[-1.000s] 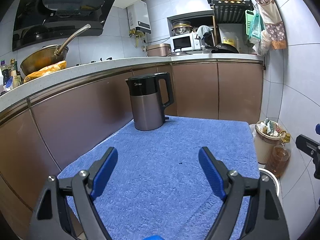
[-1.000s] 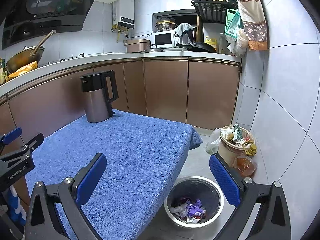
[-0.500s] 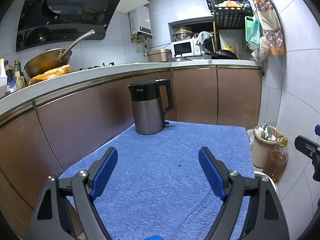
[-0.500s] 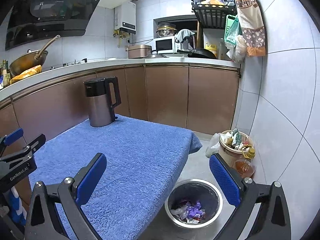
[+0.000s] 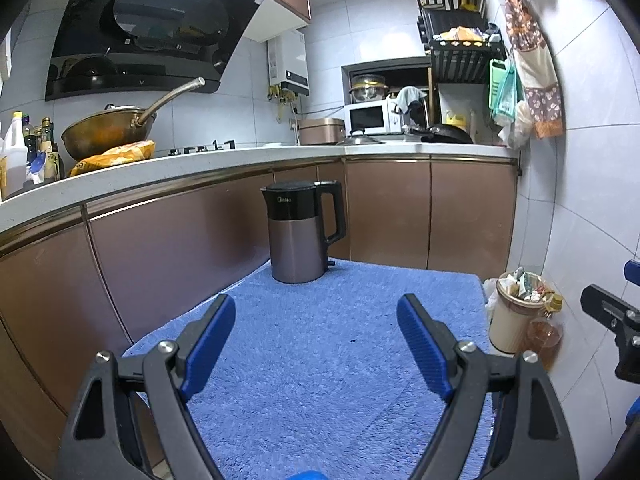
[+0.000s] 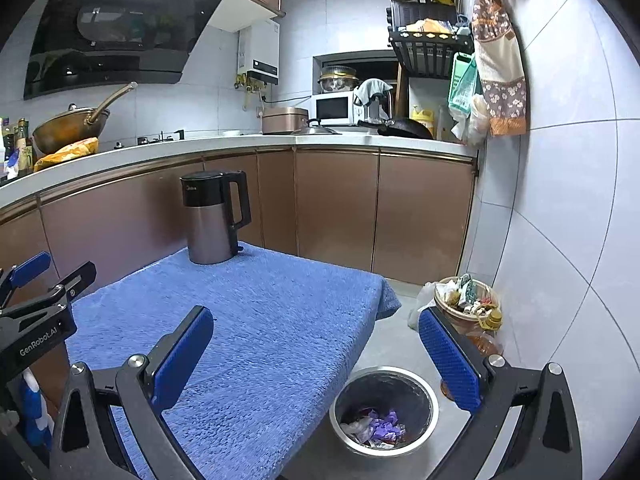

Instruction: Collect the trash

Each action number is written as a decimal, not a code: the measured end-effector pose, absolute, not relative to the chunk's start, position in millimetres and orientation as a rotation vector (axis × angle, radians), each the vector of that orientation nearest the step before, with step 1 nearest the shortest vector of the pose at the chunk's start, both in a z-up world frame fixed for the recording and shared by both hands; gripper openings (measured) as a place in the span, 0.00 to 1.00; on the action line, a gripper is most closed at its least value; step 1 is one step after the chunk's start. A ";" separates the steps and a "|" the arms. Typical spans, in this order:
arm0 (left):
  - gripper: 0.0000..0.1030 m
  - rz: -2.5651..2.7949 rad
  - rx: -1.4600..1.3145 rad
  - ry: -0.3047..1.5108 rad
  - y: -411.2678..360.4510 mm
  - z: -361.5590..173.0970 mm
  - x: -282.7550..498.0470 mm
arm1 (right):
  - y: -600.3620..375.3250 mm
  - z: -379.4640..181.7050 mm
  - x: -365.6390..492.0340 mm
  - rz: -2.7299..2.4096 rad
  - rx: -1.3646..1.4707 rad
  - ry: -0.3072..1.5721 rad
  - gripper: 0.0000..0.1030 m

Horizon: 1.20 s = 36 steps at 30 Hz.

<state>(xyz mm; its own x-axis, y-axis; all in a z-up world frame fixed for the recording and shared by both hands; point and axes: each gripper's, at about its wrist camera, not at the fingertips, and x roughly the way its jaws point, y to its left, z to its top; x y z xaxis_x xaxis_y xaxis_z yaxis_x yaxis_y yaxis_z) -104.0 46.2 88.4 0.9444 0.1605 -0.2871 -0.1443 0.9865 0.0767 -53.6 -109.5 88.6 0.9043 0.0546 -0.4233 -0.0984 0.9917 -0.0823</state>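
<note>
Our left gripper (image 5: pixel 316 324) gapes empty over the blue towel (image 5: pixel 320 340), bare but for the kettle (image 5: pixel 300 232) at its far end. Our right gripper (image 6: pixel 316 344) gapes empty too. The trash (image 6: pixel 376 428) already lies in the steel bin (image 6: pixel 428 396) at near right; we should scan the towel's edges before withdrawing.

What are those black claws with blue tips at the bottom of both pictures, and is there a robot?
No robot: a person holds one gripper in each hand, and a camera on each looks along its fingers. One picture comes from the left gripper, the other from the right gripper. Both are open and hold nothing. On the fluffy blue towel-covered table stands only a grey and black electric kettle. On the floor beside it sits a round shiny metal bin with crumpled wrappers inside.
</note>
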 end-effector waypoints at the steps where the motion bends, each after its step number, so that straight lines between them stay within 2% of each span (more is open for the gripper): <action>1: 0.80 0.153 0.055 0.292 45.6 89.9 -105.9 | -108.9 89.5 -55.4 0.079 -0.103 0.431 1.00; 36: 0.80 0.115 0.064 0.303 34.7 87.2 -121.2 | -110.1 88.3 -72.6 0.087 -0.082 0.433 1.00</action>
